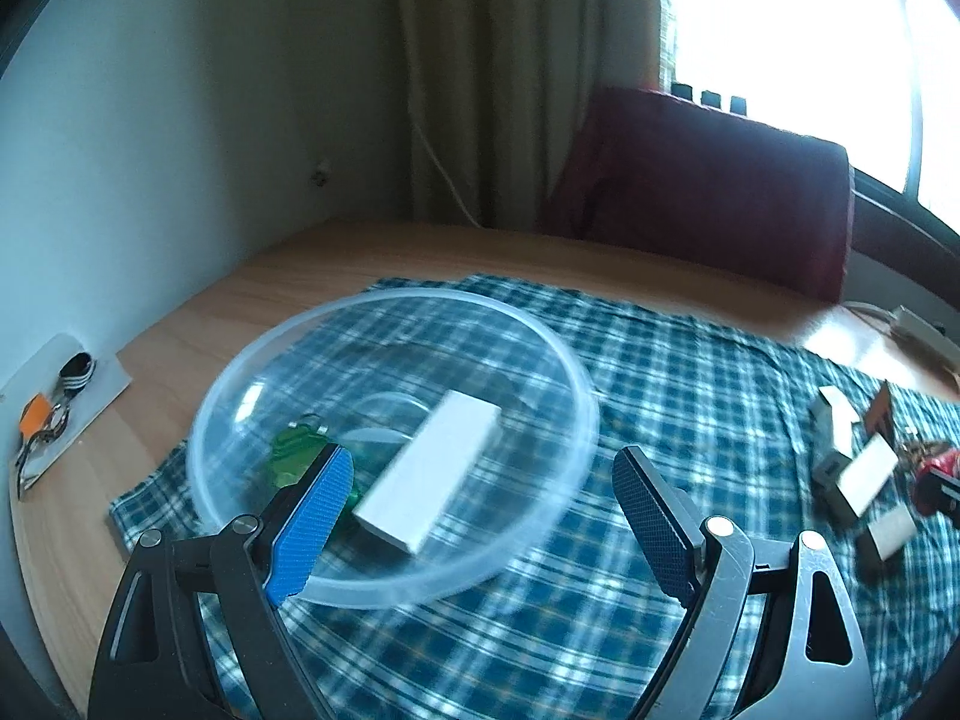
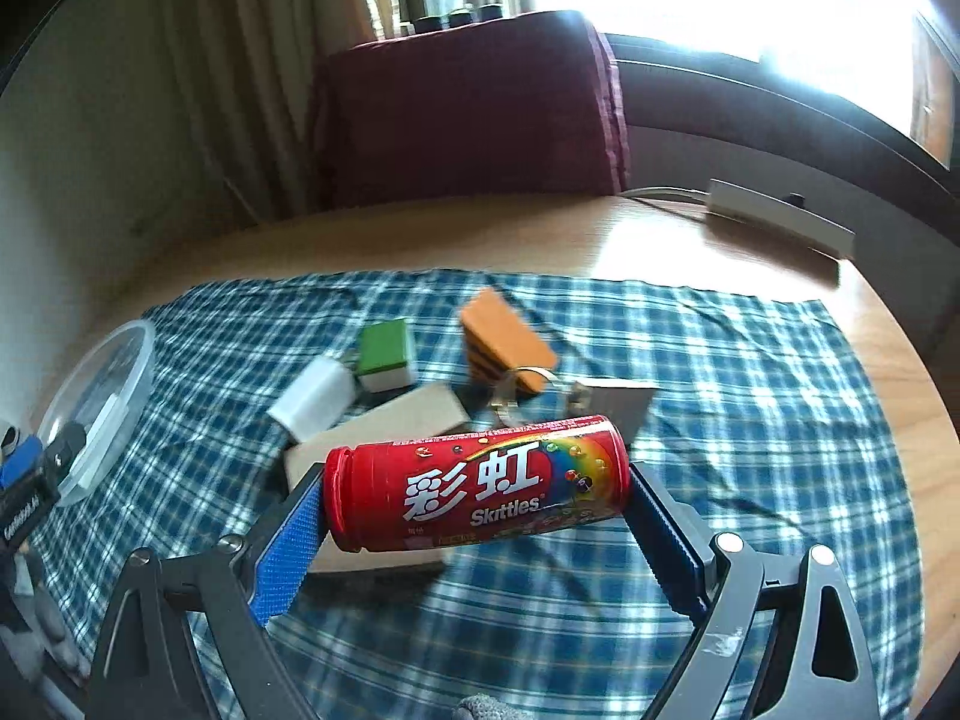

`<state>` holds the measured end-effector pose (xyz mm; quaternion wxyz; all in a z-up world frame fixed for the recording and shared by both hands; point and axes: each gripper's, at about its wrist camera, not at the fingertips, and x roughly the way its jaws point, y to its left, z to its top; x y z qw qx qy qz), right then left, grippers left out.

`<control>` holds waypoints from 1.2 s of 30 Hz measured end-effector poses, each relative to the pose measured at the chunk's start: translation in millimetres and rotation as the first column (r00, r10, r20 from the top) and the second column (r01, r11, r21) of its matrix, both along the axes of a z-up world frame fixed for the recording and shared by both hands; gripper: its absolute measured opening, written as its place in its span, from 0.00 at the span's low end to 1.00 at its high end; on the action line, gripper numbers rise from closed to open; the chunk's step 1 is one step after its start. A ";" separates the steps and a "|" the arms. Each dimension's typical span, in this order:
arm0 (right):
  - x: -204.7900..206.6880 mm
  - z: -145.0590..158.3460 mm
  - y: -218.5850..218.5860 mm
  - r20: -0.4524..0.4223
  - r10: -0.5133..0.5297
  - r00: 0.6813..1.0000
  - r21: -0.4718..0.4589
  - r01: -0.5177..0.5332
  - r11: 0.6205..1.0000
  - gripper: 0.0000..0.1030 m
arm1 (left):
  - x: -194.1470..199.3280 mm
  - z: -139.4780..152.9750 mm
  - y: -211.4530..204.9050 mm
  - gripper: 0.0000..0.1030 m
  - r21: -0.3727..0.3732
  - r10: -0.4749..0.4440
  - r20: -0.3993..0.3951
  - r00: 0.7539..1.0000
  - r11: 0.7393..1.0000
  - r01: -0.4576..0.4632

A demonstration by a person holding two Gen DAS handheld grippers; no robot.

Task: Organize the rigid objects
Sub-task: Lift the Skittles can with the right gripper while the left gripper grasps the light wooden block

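The right gripper [image 2: 477, 489] clamps a red Skittles can [image 2: 477, 483] end to end, its ribbed cap against the left blue pad and its base against the right one. The can is a smooth, glossy cylinder lying crosswise between the fingers, above the checked cloth [image 2: 750, 420].

Just beyond the can lies a loose cluster of blocks on the cloth: a flat tan box [image 2: 384, 426] partly under the can, a rounded white block [image 2: 312, 399] to its left, a green-topped cube [image 2: 385, 354] behind that, and an orange slab [image 2: 507, 339] tilted on its edge, with striped sides. A grey wedge-shaped piece [image 2: 618, 405] sits right of a thin metal ring [image 2: 522, 387].

The left gripper [image 1: 483, 519] is spread wide and holds nothing; its pads are textured blue rubber on black fingers. Between and just ahead of the fingers sits a clear plastic bowl [image 1: 540, 336], round and shallow with a thick rim. Inside it lie a long white box [image 1: 432, 471] (matte, sharp-edged) and a translucent green thing [image 1: 291, 456], blurred and partly behind the left finger.

The cloth is a soft blue-and-white plaid, slightly wrinkled, on a smooth wooden table [image 1: 420, 252]. Far left of the left gripper, keys [image 1: 48, 420] rest on a white card.
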<state>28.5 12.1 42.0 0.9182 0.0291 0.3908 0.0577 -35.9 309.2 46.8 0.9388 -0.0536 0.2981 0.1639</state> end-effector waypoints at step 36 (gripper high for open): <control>-25.5 4.2 -96.0 -0.016 -0.204 0.979 0.028 0.205 0.978 0.93 | 52.3 -20.3 -175.7 0.86 -0.287 -0.438 -0.231 0.869 0.884 0.370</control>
